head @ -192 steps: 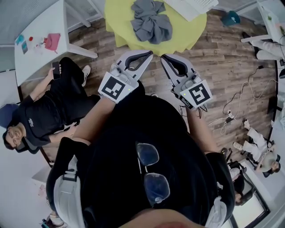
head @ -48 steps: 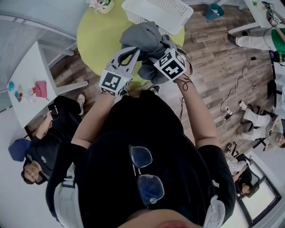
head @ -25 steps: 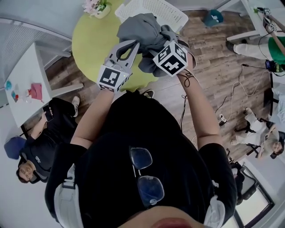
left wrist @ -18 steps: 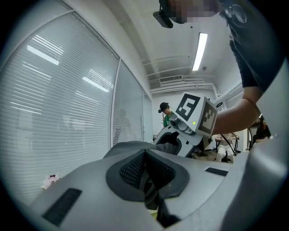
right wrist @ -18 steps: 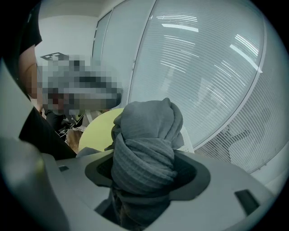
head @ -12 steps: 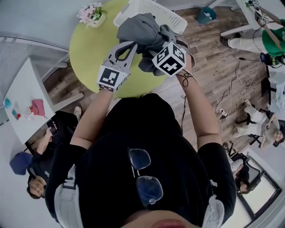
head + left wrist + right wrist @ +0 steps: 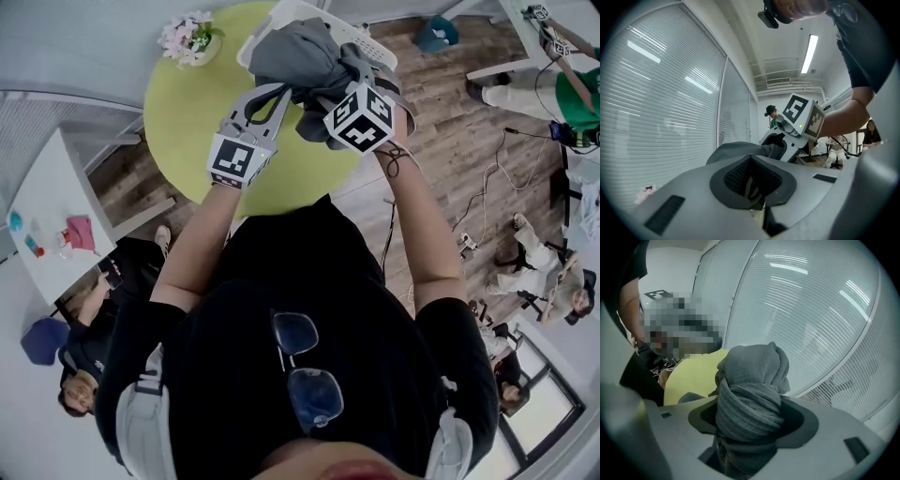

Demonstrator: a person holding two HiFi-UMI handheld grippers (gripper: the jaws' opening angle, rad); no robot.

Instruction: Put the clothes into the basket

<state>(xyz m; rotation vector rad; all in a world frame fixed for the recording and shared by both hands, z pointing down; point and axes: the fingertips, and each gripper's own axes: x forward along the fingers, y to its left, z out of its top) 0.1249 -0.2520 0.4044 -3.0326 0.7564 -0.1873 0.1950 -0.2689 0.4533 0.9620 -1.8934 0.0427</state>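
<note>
A round yellow-green counter (image 7: 187,131) stands on a wood-plank floor (image 7: 450,122). A pot of pale flowers (image 7: 190,39) sits at the counter's far left edge. Left of the counter is a white rectangular counter (image 7: 47,202) bearing a pink item (image 7: 79,233), with a seated person in black (image 7: 98,328) nearer. Right of the round counter, a teal object (image 7: 437,36) lies on the floor.

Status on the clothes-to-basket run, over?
Grippers: right gripper shut on grey garment; left gripper shut at its edge, apparently pinching. Garment held up at white basket, not released. Only a flower pot nearby, aside on the table.
</note>
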